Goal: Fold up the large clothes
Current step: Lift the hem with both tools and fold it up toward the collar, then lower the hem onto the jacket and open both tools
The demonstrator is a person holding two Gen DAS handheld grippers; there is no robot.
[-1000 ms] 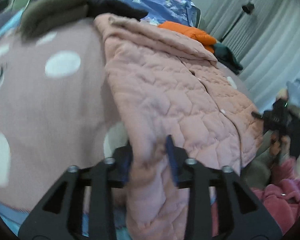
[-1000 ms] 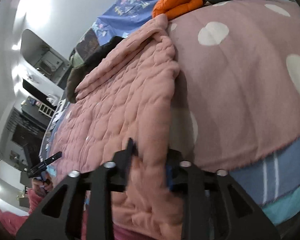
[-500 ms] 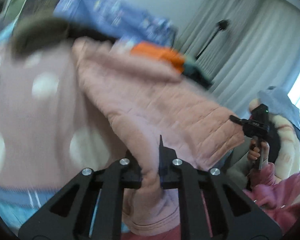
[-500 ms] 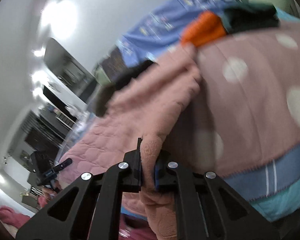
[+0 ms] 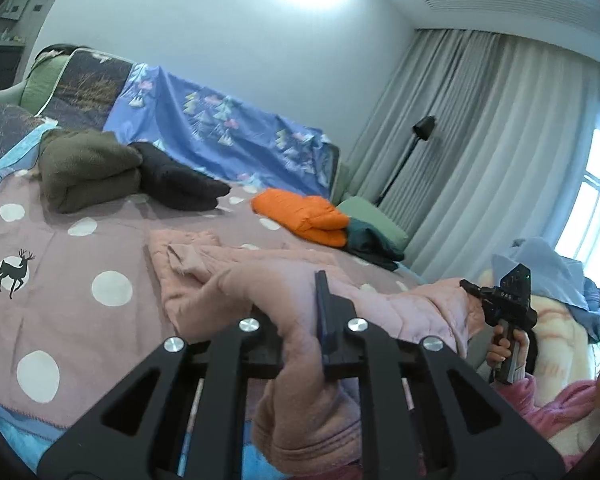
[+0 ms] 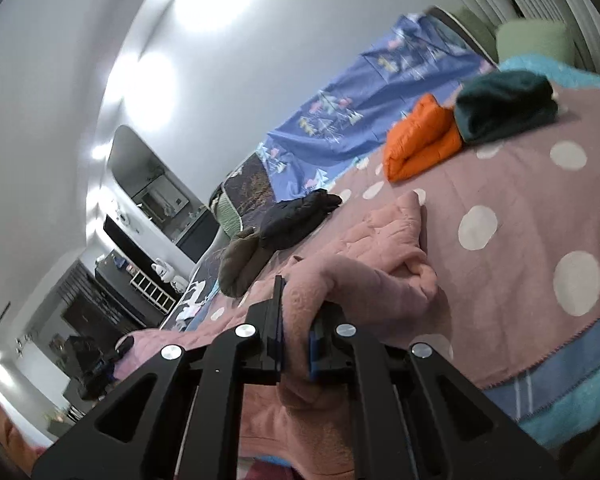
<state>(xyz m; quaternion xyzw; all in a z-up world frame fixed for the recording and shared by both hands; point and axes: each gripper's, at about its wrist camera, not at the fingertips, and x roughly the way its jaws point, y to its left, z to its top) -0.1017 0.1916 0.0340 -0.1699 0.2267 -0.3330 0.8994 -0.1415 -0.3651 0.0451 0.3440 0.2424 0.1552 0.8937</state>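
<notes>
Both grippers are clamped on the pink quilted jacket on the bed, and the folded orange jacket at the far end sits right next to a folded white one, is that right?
Not quite. The folded garment beside the orange jacket is dark teal, not white; the right wrist view shows it. The rest holds: the left gripper and right gripper are both clamped on the pink quilted jacket on the bed.

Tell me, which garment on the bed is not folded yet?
The pink quilted jacket, held up by both grippers; the olive, black, orange and teal ones lie folded.

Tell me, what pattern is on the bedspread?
White polka dots on mauve bedspread, plus a deer silhouette; clearest in left wrist view.
</notes>
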